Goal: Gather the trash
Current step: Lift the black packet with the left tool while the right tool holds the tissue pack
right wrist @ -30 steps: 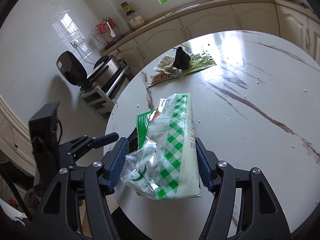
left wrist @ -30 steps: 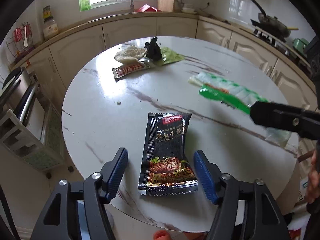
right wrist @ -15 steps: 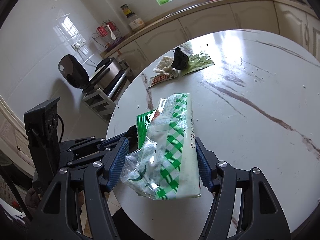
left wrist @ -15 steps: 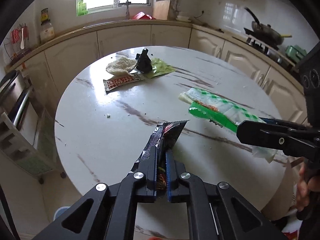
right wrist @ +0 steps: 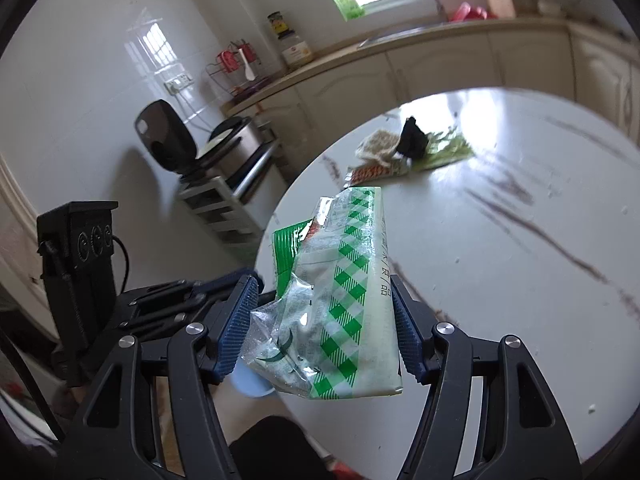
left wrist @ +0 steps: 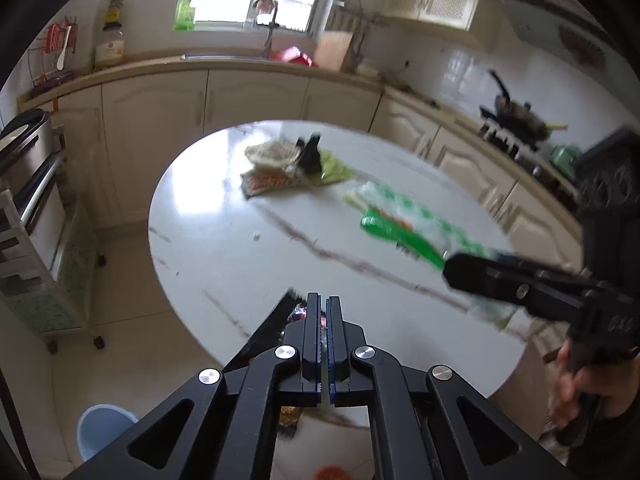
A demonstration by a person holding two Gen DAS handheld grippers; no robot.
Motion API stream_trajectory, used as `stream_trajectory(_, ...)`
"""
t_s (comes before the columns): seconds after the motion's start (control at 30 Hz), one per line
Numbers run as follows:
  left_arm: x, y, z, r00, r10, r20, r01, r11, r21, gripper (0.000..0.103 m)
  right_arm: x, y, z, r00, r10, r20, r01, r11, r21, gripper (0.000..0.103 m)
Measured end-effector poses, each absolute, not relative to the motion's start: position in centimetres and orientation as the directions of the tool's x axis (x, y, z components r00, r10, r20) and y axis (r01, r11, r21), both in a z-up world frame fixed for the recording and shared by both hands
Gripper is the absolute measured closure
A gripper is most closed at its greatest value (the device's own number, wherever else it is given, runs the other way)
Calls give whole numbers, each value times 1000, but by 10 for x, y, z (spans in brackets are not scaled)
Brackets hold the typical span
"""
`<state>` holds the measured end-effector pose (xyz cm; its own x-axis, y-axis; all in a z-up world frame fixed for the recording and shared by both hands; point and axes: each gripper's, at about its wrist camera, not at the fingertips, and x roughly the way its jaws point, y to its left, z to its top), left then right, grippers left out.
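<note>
My left gripper [left wrist: 323,312] is shut on a black snack wrapper [left wrist: 280,320], which hangs bent below the jaws at the near edge of the round white marble table [left wrist: 224,240]. My right gripper [right wrist: 320,320] is shut on a green-and-white checked plastic wrapper [right wrist: 344,292] and holds it above the table edge; the wrapper also shows in the left wrist view [left wrist: 400,216]. A small pile of trash lies at the far side of the table: a pale crumpled wrapper [left wrist: 268,152], a red wrapper [left wrist: 268,182], a black crumpled piece [left wrist: 310,156] and a green wrapper [left wrist: 336,168].
A light blue bin [left wrist: 102,428] stands on the floor below the table's near left edge. A metal rack with appliances [left wrist: 28,216] stands at the left. Cream cabinets [left wrist: 256,100] and a counter curve behind the table. A stove with a pan [left wrist: 516,116] is at the right.
My left gripper closed on the black wrapper, lifted it off the table and pulled back toward the near edge. My right gripper kept hold of the checked wrapper and shifted slightly.
</note>
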<state>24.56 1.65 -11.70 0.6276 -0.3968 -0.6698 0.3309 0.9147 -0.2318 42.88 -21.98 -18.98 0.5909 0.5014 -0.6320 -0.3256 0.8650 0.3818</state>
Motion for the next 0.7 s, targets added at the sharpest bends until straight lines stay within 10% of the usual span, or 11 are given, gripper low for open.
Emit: stream_trajectory(0.7,292,-6,-143,578,-360,-732,369,916,-158,97,430,-228,-211,561,536,-631,-294,842,453,41)
